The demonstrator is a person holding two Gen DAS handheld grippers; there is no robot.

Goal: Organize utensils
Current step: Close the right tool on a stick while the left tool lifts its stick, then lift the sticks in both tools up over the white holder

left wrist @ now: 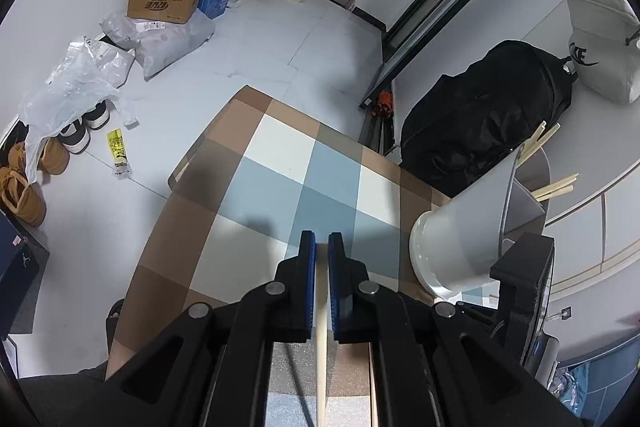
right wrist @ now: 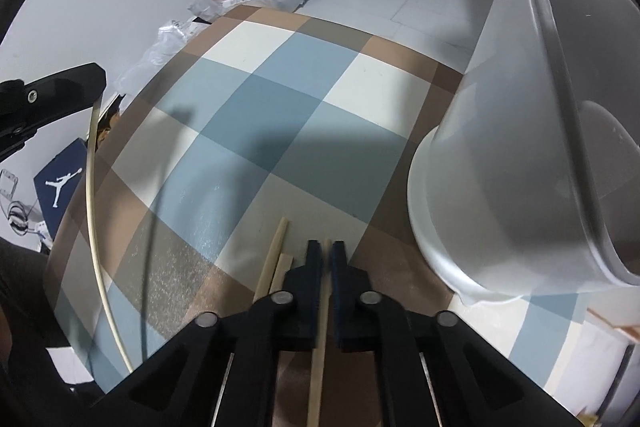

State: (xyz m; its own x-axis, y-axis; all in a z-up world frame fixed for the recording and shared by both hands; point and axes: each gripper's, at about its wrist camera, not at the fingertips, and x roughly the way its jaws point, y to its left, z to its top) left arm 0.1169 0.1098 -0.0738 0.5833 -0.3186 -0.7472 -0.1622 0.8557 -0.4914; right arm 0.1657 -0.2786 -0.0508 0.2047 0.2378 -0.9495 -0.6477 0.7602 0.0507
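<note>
1. The left gripper (left wrist: 321, 241), black with blue pads, is nearly closed on a pale, slim chopstick (left wrist: 320, 339); the stick runs straight back between the fingers toward 6 o'clock.
2. The right gripper (right wrist: 327, 247) likewise pinches a tan wooden chopstick (right wrist: 319, 359); two more loose chopsticks (right wrist: 274, 259) lie flat on the tablecloth just at its 10 o'clock.
3. A translucent, tapered plastic utensil holder (right wrist: 520, 167) stands at 2 o'clock; in the left view, chopsticks poke from its divided top.
4. The checked tablecloth (right wrist: 256, 115) is smooth, in blue, cream and brown squares.
</note>
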